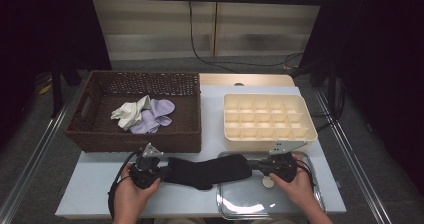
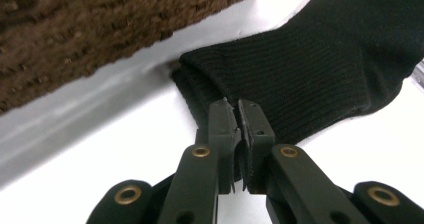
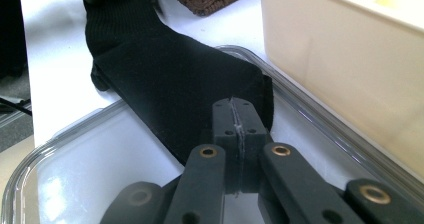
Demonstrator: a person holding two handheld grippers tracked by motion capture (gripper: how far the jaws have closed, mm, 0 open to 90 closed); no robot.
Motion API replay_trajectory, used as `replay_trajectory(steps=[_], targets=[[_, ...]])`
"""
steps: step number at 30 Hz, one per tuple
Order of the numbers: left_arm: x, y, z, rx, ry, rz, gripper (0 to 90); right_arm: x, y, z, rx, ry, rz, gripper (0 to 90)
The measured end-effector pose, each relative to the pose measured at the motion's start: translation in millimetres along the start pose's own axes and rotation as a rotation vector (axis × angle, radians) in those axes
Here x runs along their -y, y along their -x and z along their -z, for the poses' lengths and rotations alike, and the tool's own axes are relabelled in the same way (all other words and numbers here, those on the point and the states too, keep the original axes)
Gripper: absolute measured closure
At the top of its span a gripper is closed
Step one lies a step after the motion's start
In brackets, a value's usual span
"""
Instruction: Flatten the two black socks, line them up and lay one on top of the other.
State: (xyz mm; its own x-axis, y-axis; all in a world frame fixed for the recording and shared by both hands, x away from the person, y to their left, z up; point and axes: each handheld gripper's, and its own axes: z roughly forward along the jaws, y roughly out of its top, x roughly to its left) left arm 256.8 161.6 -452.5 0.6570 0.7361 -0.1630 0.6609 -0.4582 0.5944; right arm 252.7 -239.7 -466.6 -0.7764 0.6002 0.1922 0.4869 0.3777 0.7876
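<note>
Tabletop (image 1: pixel 100 184) sock (image 1: pixel 207 171) between both claws

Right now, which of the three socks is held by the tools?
The black sock, stretched between both tools on the table; the white sock and lilac sock lie in the basket.

Grey floor (image 1: pixel 40 134), dark curtains (image 1: pixel 385 59), pale panelled wall (image 1: pixel 150 29) behind.

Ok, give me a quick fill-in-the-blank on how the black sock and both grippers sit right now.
1. Both grippers are shut on the ___ sock.
2. The left gripper pinches the sock near the brown wicker ___.
3. The right gripper holds the sock's other end over the clear ___.
4. The cream divider box sits ___ the wicker basket.

Missing: black; basket; tray; right of
</note>
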Motion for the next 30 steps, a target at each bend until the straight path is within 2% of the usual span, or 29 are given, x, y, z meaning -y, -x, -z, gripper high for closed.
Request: replay_trajectory(steps=[2,8,10,12,13,14,15,17,19,20,22,25,28,30], targets=[[2.0,-1.2,-3.2,-0.024,-0.008,0.010,85.5,-0.2,0.3,-1.4,0.000,-0.008,0.004,90.0],[3.8,-3.6,-2.5,0.000,0.000,0.031,84.2,0.0,2.1,-2.3,0.004,-0.009,0.003,89.6],[3.0,-3.2,0.3,-0.010,-0.004,0.023,82.6,-1.6,3.7,1.2,0.011,0.008,-0.003,88.2],[1.3,-2.3,4.7,-0.033,0.022,0.028,79.6,-2.0,6.2,4.9,0.030,0.017,-0.012,87.0],[0.2,-1.3,7.4,-0.056,0.042,0.022,77.7,-1.5,8.2,6.9,0.034,0.023,-0.017,86.2],[-1.0,-0.6,9.6,-0.058,0.050,0.014,76.8,-0.9,10.0,7.9,0.042,0.028,-0.019,86.1],[-3.9,1.3,11.5,-0.036,0.071,0.002,76.8,-0.6,10.8,8.5,0.049,0.027,-0.026,85.9],[-5.8,5.0,9.4,-0.027,0.093,-0.026,75.7,0.4,12.1,7.5,0.051,0.021,-0.038,82.5],[-7.5,8.6,0.7,-0.005,0.081,-0.055,75.0,0.3,10.4,3.5,0.046,0.004,-0.029,82.0],[-7.2,9.0,-5.5,-0.012,0.080,-0.074,74.1,0.0,9.1,1.5,0.052,-0.004,-0.021,81.6],[-5.6,6.6,-14.6,-0.018,0.035,-0.074,74.1,-1.5,6.5,-4.9,0.050,-0.017,-0.021,79.4],[-3.3,3.5,-16.2,-0.010,0.051,-0.081,75.5,-3.2,4.2,-13.4,0.067,-0.044,-0.014,75.6],[-2.2,5.1,-16.1,-0.029,0.041,-0.114,77.4,-1.7,4.1,-20.7,0.072,-0.069,-0.023,75.0],[-3.1,5.3,-15.7,-0.043,0.026,-0.128,79.1,-0.9,6.6,-19.2,0.056,-0.070,-0.049,84.3]])
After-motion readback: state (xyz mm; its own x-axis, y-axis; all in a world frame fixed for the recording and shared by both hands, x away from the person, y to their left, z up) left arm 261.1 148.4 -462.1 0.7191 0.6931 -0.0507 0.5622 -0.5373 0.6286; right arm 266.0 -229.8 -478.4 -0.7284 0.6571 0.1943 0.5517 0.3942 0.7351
